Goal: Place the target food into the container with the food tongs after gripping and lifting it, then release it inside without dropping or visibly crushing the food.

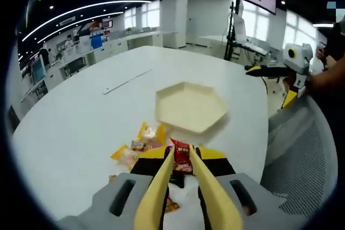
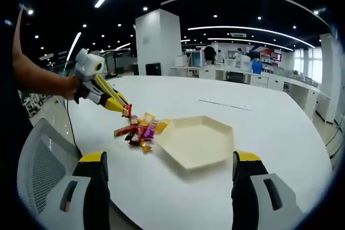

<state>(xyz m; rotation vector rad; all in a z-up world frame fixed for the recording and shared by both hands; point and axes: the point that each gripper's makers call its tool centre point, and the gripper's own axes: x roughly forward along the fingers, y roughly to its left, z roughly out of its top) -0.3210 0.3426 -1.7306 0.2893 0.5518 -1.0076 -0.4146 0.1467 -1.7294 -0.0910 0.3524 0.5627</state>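
One red snack packet [image 1: 182,155] is pinched between the tong blades of the left gripper [image 1: 183,157], just near of one empty hexagonal tray [image 1: 190,106], ready to carry over. In the right gripper view, the right gripper [image 2: 167,173] stands wide open, holding nothing; about five packets [image 2: 138,130] lie left of the tray [image 2: 197,140], one among them in the tongs.

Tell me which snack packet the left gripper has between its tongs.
The red packet, pinched at the tips of the left gripper. The yellow and orange packets lie loose on the table beside it, short of the hexagonal tray.
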